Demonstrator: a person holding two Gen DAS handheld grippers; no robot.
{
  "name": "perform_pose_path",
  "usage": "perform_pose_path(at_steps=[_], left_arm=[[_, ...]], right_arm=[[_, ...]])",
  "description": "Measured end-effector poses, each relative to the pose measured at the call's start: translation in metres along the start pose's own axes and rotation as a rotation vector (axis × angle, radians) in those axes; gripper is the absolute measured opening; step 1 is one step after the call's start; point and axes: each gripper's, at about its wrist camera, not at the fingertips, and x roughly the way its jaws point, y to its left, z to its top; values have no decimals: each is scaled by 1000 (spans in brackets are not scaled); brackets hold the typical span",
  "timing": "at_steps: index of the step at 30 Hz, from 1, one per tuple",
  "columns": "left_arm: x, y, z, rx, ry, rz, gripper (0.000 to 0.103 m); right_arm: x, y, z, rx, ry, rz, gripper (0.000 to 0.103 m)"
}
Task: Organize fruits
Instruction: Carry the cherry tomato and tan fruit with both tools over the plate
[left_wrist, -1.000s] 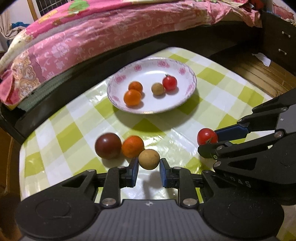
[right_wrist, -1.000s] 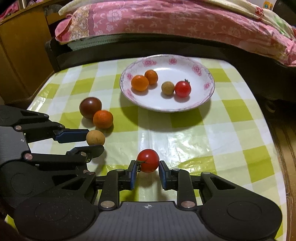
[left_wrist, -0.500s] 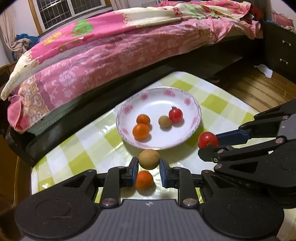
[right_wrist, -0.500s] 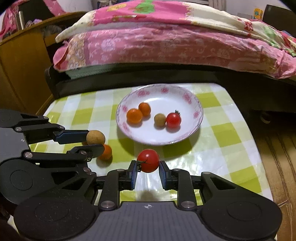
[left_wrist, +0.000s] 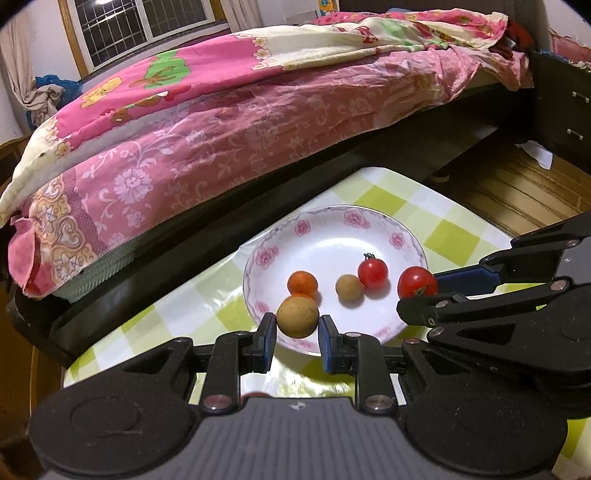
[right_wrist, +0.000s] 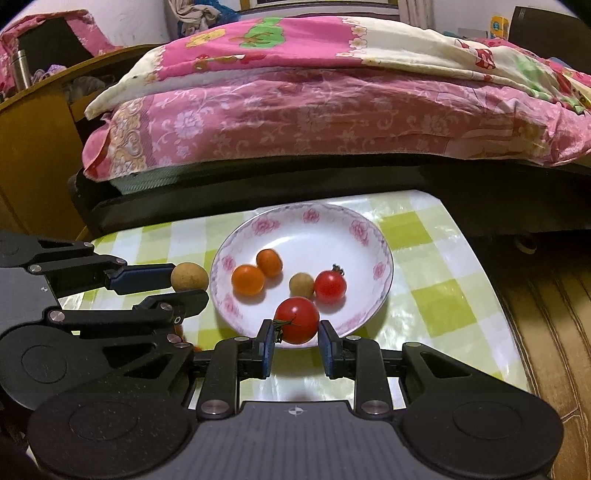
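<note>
Two fruits now ride above the plate (right_wrist: 382, 275) instead of the tablecloth: your left gripper (left_wrist: 297, 334) clamps a tan longan (left_wrist: 297, 317), your right gripper (right_wrist: 296, 336) a red tomato (right_wrist: 297, 320), ready for release.

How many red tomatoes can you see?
2. One red tomato lies on the plate beside a tan fruit. The other is held in the right hand-held gripper. More may be hidden behind the grippers.
</note>
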Motion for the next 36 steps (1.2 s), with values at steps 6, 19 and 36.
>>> perform_pose_path(at_steps=[6,19,36], left_arm=[[14,4,5,-12,5,2,31],[31,14,10,-26,6,7,31],[60,20,12,-55,-7,-51,31]], right_arm=[[13,-6,7,17,1,-4,23],[35,-7,15,35,4,9,24],[55,-24,17,94,-17,35,24]])
